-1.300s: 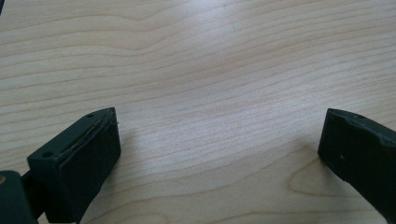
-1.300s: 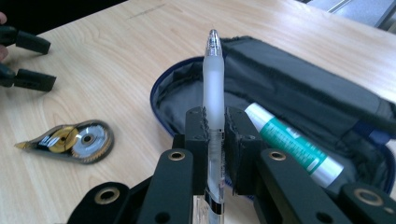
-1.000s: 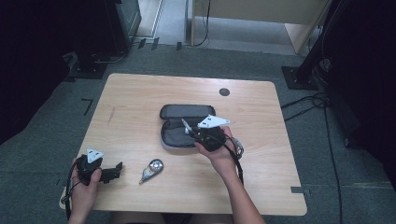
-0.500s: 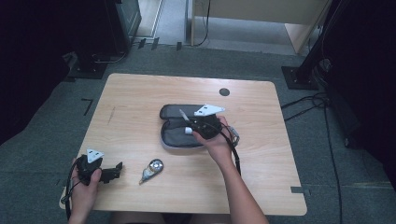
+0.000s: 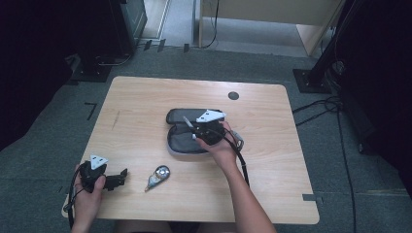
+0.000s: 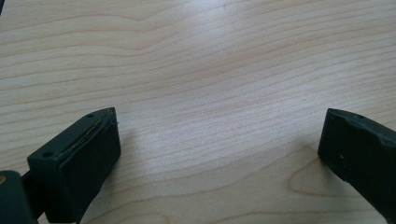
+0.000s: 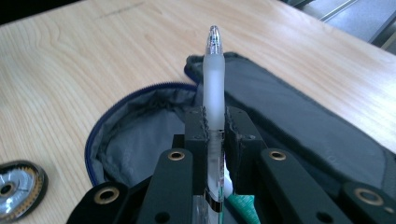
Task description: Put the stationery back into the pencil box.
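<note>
A dark grey pencil case (image 5: pixel 180 142) lies unzipped and open in the middle of the wooden table (image 5: pixel 141 97). My right gripper (image 5: pixel 195 130) hovers over it, shut on a clear frosted pen (image 5: pixel 186 121). In the right gripper view the pen (image 7: pixel 214 79) stands clamped between the jaws of the right gripper (image 7: pixel 215 120), tip pointing away over the case's grey lining (image 7: pixel 135 140). My left gripper (image 5: pixel 120 176) rests at the table's front left, held by a hand. In the left gripper view the left gripper (image 6: pixel 219 144) is open over bare wood.
A round correction tape dispenser (image 5: pixel 158 176) lies on the table between the two hands, also at the lower left of the right gripper view as a dispenser (image 7: pixel 16 189). A small dark round cap (image 5: pixel 233 95) sits in the tabletop at the back right.
My right gripper has carried the pen a little to the left and away from the person, lower over the open case. The left gripper has stayed still.
</note>
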`<state>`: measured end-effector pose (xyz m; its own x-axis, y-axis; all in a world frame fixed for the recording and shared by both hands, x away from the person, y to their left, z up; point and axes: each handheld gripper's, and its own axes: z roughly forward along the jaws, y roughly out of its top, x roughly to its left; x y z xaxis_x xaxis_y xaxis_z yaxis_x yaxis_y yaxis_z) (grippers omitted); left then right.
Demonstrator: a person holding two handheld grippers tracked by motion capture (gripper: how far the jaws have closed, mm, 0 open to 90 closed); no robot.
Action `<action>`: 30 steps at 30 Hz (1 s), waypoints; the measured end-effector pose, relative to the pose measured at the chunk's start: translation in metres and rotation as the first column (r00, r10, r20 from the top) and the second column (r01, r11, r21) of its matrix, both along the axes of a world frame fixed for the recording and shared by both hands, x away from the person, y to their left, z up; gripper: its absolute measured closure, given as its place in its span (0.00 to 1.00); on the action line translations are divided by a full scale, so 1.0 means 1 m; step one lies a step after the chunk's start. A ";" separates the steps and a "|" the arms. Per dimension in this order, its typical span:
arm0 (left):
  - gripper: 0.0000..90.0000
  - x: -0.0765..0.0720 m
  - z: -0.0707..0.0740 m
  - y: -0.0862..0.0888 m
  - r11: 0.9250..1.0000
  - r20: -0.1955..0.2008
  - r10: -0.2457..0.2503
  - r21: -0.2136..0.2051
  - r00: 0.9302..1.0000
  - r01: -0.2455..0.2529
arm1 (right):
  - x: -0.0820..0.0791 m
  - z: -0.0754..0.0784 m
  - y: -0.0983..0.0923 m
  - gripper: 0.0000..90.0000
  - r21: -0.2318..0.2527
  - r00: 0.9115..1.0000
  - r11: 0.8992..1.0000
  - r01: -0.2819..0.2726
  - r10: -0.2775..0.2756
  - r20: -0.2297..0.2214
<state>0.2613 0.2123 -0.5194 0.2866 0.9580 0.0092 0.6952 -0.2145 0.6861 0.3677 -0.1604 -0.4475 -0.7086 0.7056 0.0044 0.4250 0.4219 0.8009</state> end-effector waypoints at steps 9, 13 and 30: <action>0.00 0.000 0.000 0.000 1.000 -0.003 -0.005 0.004 1.000 0.005 | -0.003 -0.017 0.004 0.89 -0.047 1.000 0.999 -0.026 0.026 -0.016; 0.00 0.000 0.000 0.000 1.000 -0.003 -0.007 0.005 1.000 0.007 | -0.004 -0.018 0.006 0.88 -0.053 0.998 0.997 -0.053 0.051 -0.032; 0.00 0.000 0.000 0.000 1.000 -0.003 -0.007 0.005 1.000 0.007 | -0.008 -0.029 -0.007 0.94 -0.073 0.993 0.997 -0.015 0.006 -0.117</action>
